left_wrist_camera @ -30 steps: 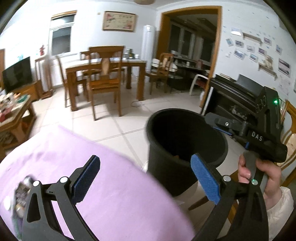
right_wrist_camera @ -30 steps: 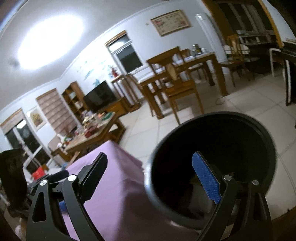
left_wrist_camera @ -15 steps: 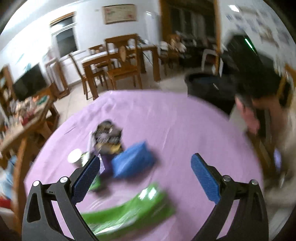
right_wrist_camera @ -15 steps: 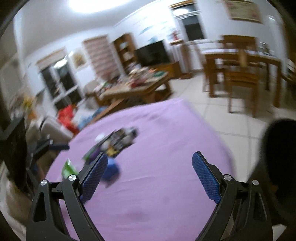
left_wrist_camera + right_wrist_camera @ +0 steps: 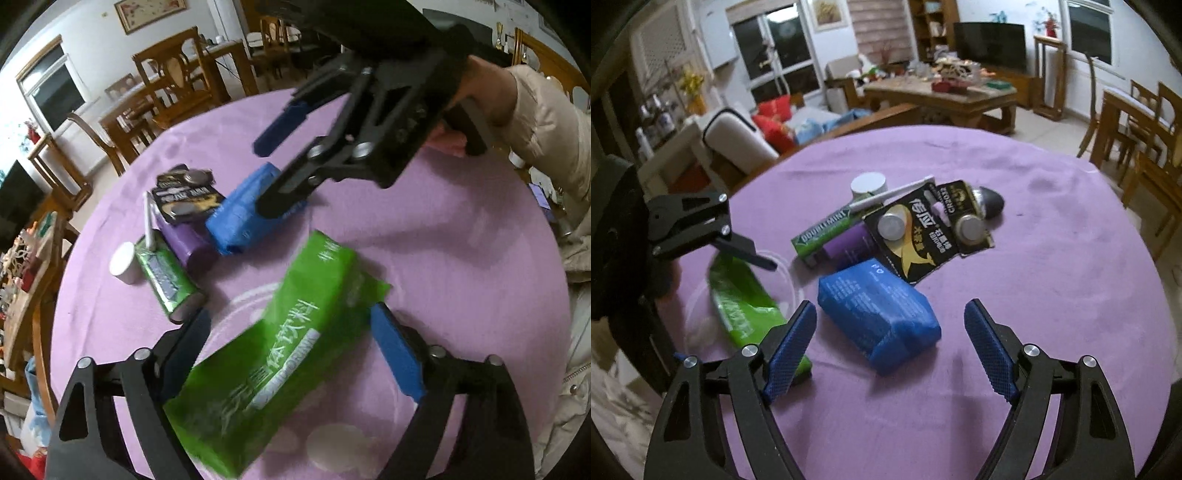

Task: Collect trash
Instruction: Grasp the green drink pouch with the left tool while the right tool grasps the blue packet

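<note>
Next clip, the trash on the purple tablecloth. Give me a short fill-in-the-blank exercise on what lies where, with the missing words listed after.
1. The left gripper is closing around the ____ packet.
2. The packet lying between the right gripper's fingers is ____.
3. The battery card holds two ____ cells.
4. The white stick lies across the ____ gum pack.

Missing words: green; blue; coin; Doublemint

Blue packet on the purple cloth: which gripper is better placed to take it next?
Right, probably. The blue packet lies just ahead of the right gripper, nearly between its closing jaws, not yet touched. The left gripper is closing around the green wrapper instead.
</note>
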Available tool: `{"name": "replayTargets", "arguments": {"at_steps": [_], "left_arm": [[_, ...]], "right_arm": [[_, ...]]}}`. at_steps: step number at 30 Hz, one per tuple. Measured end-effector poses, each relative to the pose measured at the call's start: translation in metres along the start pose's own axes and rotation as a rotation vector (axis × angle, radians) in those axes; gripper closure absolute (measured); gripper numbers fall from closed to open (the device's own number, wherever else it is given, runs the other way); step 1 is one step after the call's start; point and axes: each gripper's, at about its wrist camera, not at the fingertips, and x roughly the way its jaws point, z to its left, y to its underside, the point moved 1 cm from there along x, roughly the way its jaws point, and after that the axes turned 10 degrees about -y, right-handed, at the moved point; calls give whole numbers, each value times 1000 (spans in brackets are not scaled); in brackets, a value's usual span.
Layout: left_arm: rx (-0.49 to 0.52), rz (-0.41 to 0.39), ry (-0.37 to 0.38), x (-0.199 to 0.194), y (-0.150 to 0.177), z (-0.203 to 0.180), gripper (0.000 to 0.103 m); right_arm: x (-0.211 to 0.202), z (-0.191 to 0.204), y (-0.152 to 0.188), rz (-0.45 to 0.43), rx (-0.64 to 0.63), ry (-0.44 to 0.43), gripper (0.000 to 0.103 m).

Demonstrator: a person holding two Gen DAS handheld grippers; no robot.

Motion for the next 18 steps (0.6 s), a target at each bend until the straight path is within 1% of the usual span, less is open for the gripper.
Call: {"name": "replayTargets", "arguments": {"at_steps": [1, 2, 3, 4, 5, 6, 7, 10, 12, 14, 15, 18], "left_arm": [[-23, -10, 14, 1, 0, 2, 21], [-53, -13, 35, 2, 5, 4, 25], [-72, -13, 44, 3, 5, 6, 31], [-107, -14, 64, 5, 6, 9, 35], [-138, -15, 89, 6, 8, 12, 43], [-149, -17, 88, 5, 10, 11, 43], [-153, -14, 70, 4, 9, 10, 44], [-176, -9, 47, 2, 11, 7, 50], [-201, -5, 28, 0, 12, 8, 65], [-251, 2, 14, -1, 14, 11, 72], [-277, 4, 14, -2, 15, 14, 75], [-361, -14, 1, -6, 18, 26, 77]], "right_arm": [[4, -1, 1, 9, -2, -2, 22], [9, -2, 0, 21, -4, -2, 23], [13, -1, -1, 33, -6, -3, 25], [17, -1, -2, 40, -9, -5, 29], [21, 0, -3, 45, -15, 1, 30], [23, 2, -4, 44, -27, 10, 34], [26, 3, -5, 46, -31, 14, 39], [26, 6, -7, 49, -20, 6, 53], [22, 6, -6, 35, -3, 1, 58], [14, 7, -3, 7, 11, -3, 67], [9, 7, -2, -9, 20, -3, 68], [-14, 2, 4, -74, 65, -18, 68]]}}
